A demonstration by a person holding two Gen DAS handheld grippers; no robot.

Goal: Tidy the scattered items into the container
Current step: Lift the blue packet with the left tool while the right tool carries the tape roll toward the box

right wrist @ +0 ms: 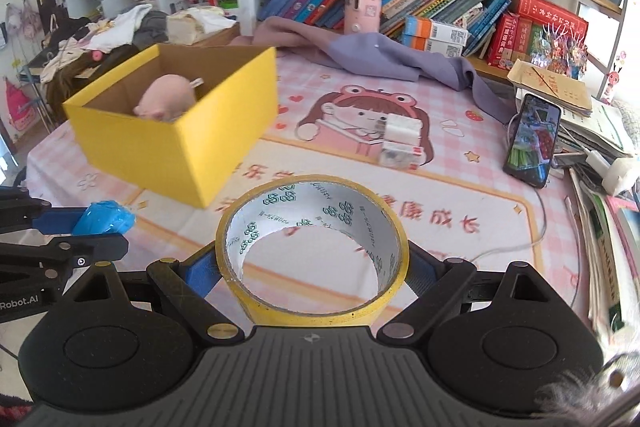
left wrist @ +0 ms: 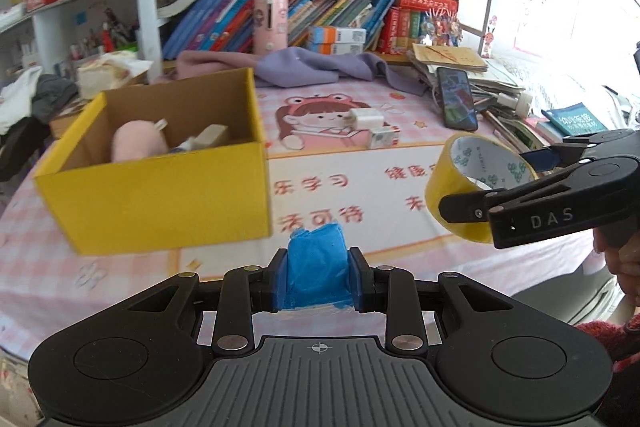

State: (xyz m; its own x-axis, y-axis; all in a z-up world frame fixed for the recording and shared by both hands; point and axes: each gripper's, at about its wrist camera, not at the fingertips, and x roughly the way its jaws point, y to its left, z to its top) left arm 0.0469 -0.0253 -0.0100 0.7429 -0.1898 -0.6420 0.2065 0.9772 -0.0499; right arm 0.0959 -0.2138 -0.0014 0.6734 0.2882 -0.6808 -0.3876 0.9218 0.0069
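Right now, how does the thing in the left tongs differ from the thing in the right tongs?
The left tongs pinch a small blue wrapped item, solid and crumpled; the right tongs hold a yellow tape roll, a hollow ring. The blue wrapped item needs narrow jaws, while the yellow tape roll spreads them wide. Both are lifted off the table, outside the yellow box.

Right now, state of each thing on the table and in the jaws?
Left gripper: shut on blue wad, lifted.
Right gripper: shut on yellow tape roll, lifted.
Yellow box: open, upright, holds pink plush and a few small items.
White charger: loose on the mat.
Small white box: loose beside the charger.
Phone: propped, screen lit.
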